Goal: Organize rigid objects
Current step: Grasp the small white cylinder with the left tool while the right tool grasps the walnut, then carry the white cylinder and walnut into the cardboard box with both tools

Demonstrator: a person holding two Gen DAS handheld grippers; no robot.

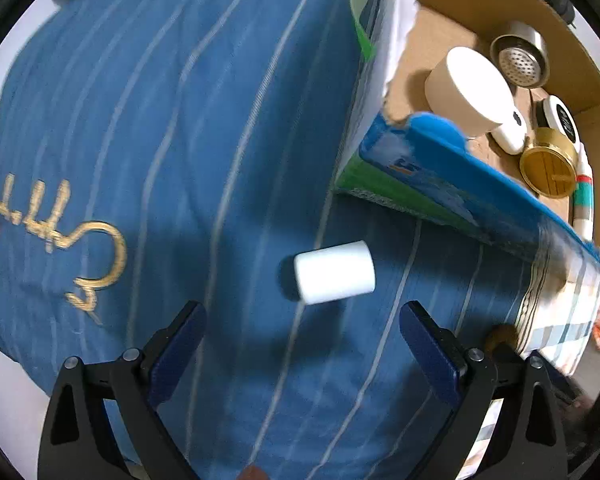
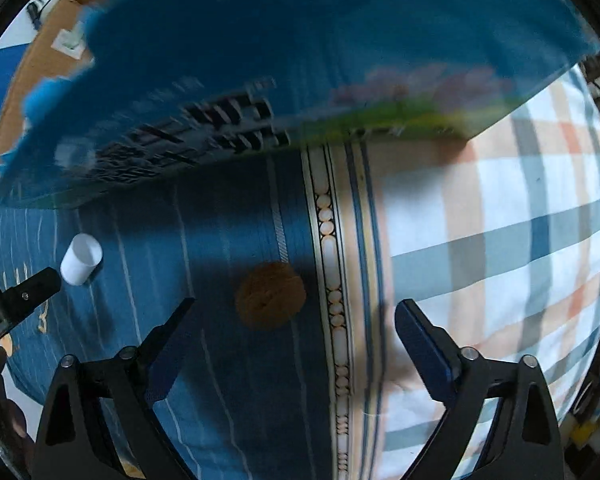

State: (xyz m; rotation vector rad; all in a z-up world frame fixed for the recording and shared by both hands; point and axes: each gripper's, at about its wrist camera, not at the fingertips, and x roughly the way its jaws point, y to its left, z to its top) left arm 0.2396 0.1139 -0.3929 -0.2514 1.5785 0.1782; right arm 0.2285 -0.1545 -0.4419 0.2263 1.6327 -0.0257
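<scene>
A small white cylinder lies on its side on the blue striped bedspread, just ahead of the left claw, whose jaws are spread wide with nothing between them. From the right wrist view the same cylinder sits off to the left, with the tip of the left claw almost touching it. A brown walnut rests on the bedspread close in front of the right claw, which is also wide open and holds nothing. Just beyond both lies a cardboard box with blue and green printed sides. Inside it sit a white jar, a metal strainer cup, a gold lid and a striped tube. To the right, a plaid sheet covers the bed.
</scene>
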